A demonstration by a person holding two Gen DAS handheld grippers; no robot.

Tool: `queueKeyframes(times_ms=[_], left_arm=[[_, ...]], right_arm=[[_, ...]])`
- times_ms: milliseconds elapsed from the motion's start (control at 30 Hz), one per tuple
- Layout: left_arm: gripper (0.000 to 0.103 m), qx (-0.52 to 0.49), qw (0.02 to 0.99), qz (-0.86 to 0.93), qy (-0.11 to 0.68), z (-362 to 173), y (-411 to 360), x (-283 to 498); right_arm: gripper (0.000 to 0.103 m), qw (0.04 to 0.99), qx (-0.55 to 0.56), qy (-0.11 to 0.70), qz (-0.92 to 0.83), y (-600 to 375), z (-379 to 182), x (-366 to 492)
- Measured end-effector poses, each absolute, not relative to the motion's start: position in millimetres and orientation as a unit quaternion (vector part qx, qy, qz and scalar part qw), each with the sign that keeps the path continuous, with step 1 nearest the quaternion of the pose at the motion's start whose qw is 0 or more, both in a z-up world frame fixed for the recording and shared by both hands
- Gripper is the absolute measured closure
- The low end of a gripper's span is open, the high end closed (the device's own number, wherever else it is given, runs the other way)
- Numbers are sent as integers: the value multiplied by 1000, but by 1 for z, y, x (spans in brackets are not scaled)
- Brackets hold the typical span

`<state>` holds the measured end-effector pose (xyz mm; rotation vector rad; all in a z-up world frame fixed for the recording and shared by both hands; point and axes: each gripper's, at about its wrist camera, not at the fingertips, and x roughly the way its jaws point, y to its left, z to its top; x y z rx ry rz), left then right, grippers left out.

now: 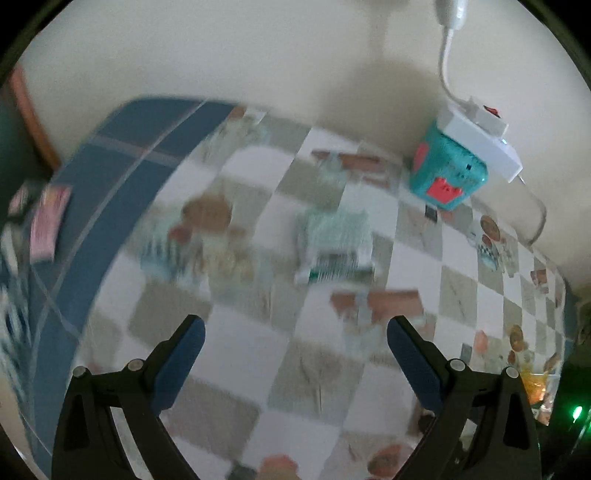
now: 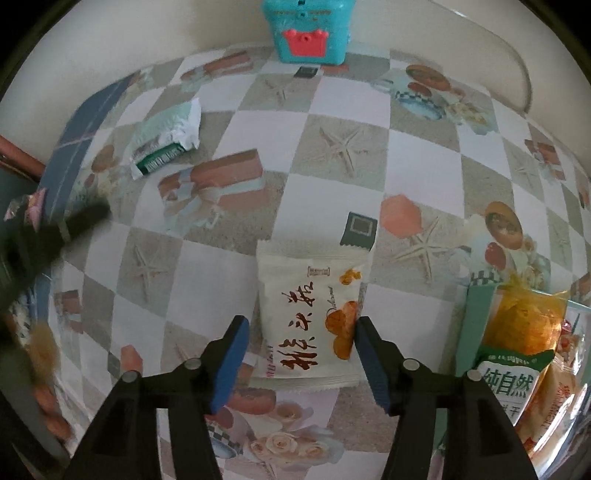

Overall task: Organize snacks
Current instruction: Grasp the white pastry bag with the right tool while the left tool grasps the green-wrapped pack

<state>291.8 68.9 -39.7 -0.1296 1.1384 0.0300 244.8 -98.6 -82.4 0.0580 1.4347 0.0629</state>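
Right now the right gripper (image 2: 299, 326) has its fingers apart, straddling a white snack packet (image 2: 312, 314) that lies flat on the checkered tablecloth (image 2: 332, 110), in front of the teal toy box (image 2: 310, 29). Left of that packet lies a mint-green packet (image 2: 166, 138). Meanwhile the left gripper (image 1: 295, 332) is spread wide, holding nothing, above the blurred cloth.

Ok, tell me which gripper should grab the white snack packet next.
Right. The right gripper is open with the white snack packet lying between its fingers. The left gripper is open over bare tablecloth, its view motion-blurred.
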Motion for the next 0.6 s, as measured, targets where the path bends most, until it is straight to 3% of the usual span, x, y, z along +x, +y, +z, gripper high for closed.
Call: queueKeyframes(times_ms=[133,200,600], left_arm=[[4,-42,830,-6,556,-42,55,317],[4,-56,823,-16,565,-50,51,331],[6,-45,821,16,569,-72,40,373]], right_arm=[[41,755,16,655,23,-100,-86,256],[47,755,14,655,25,-100,-86,263],[48,771,-2,636,31,-126,-74,293]])
